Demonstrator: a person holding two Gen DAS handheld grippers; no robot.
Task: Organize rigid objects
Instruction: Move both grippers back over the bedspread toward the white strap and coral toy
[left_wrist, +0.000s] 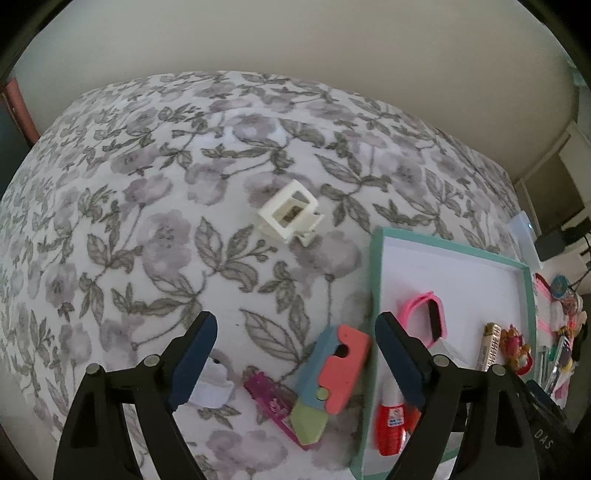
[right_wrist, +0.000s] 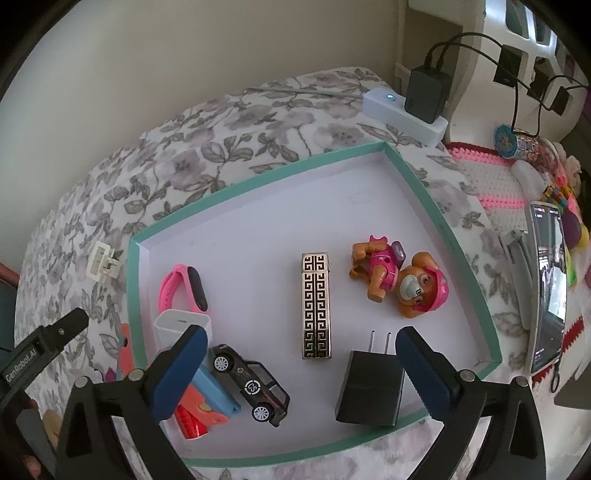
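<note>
teal-rimmed white tray – pink band, gold key-patterned lighter, black charger.

Both wrist views steeply downward, close — sharing teal tray

Left gripper: jaws wide apart, nothing between the pads, angled steeply down. Right gripper: jaws spread wide too, pads clear of everything, also pitched steeply down. Both have black frames with dark blue fingers. Left gripper's body shows at the right view's left edge.
</note>
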